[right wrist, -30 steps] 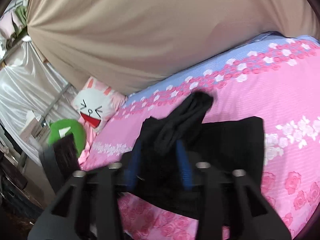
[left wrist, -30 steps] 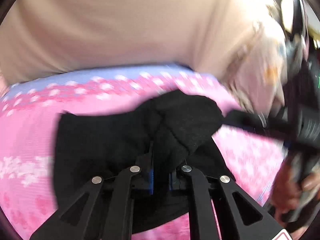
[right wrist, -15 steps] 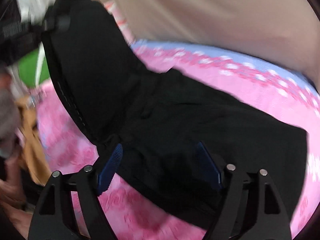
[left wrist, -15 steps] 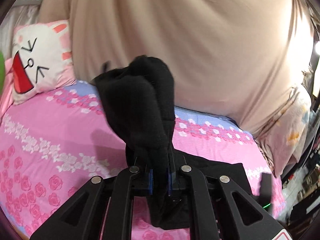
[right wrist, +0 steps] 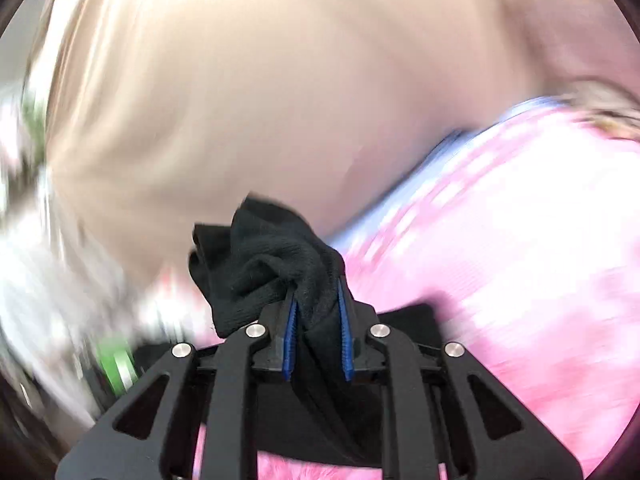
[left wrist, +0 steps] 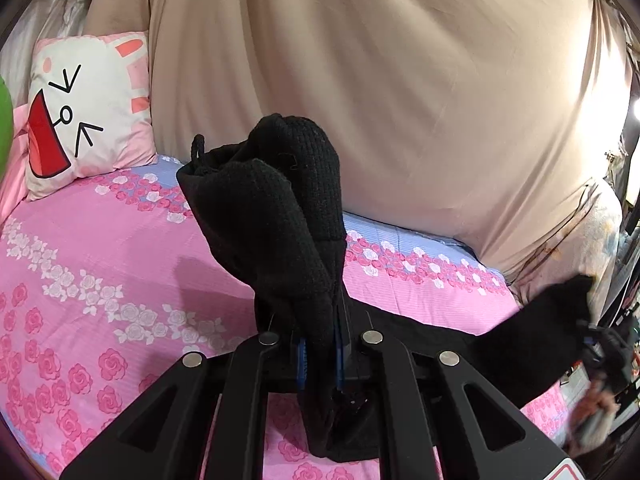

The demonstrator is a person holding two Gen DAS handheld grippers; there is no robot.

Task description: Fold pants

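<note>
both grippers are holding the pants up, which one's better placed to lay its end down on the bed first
Probably left. The left gripper, shut on the black pants, sits steady over the pink bedsheet. The right gripper also grips them, but its view is motion-blurred.

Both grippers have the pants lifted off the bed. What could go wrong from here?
1. The left gripper pinches a thick bunched wad of the black pants, so the fold may land uneven.
2. The right gripper holds only a crumpled edge; it could slip.
3. The right wrist view is motion-blurred, so placement on the pink bedsheet is hard to judge.

right wrist view motion-blurred; bedsheet pattern unreadable; pants hide tong tips.
</note>
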